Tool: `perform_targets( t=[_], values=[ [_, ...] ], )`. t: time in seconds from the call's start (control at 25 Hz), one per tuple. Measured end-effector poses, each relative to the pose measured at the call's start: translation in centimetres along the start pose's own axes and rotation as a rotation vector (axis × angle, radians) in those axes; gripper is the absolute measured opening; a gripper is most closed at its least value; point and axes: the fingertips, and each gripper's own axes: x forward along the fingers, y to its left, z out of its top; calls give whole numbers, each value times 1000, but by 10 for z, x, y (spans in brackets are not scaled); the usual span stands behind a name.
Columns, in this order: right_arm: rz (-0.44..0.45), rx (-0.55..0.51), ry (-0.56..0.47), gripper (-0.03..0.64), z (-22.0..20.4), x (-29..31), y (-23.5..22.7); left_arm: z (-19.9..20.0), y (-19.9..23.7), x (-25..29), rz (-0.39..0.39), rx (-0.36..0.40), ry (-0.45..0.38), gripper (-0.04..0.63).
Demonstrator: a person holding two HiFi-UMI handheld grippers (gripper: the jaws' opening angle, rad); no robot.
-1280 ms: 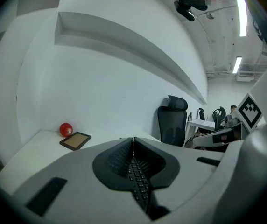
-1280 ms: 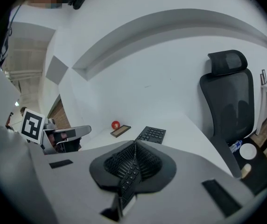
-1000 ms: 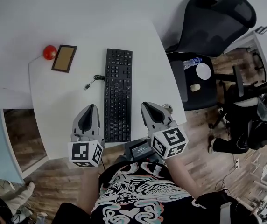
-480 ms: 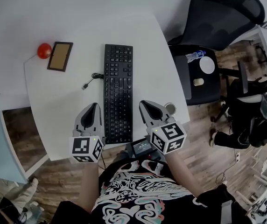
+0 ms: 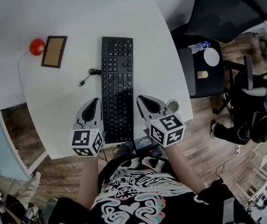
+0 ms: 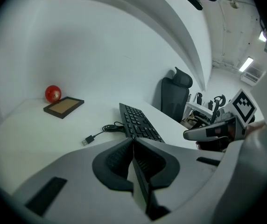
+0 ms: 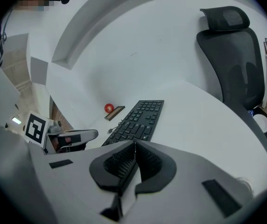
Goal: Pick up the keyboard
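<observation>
Black keyboard (image 5: 117,78) lies flat on white desk (image 5: 63,101); left gripper (image 5: 94,101) and right gripper (image 5: 142,99) flank its near end, jaws closed, empty.

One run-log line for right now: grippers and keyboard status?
left gripper: shut, empty, left of keyboard | right gripper: shut, empty, right of keyboard | keyboard: flat on table, not gripped

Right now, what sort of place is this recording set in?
Most likely an office: a black keyboard lies on a white desk, and a black office chair stands beside the desk.
</observation>
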Motion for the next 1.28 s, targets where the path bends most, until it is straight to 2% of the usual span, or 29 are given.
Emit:
perform_targets(
  t=[0.2,0.32,0.44,0.56,0.6,0.68,0.76,0.84,1.0,1.12,1.28],
  values=[
    [33,41,48,31,-11,10,-1,-14,3,9,-10,-30,62,20],
    [47,52,73,31,-19,17,-3,-25,2,16,-51,-67,108,20],
    [66,74,99,31,-27,23,-5,-28,2,18,-85,-121,121,20],
    [81,92,120,32,-33,26,-6,-28,2,19,-112,-144,134,21],
    [88,99,128,42,-34,27,-5,-28,2,18,-118,-153,139,21],
    [108,116,144,112,-37,29,-2,-27,5,17,-125,-182,147,30],
    [111,116,145,124,-37,29,-1,-27,6,18,-146,-238,158,63],
    [103,113,147,124,-35,30,-3,-28,1,23,-200,-293,184,187],
    [107,120,172,124,-36,34,-3,-37,-14,31,-293,-364,248,190],
    [109,109,182,124,-35,36,-1,-48,-23,39,-333,-422,310,190],
    [113,110,185,124,-35,38,0,-50,-22,45,-373,-592,331,184]
  ],
)
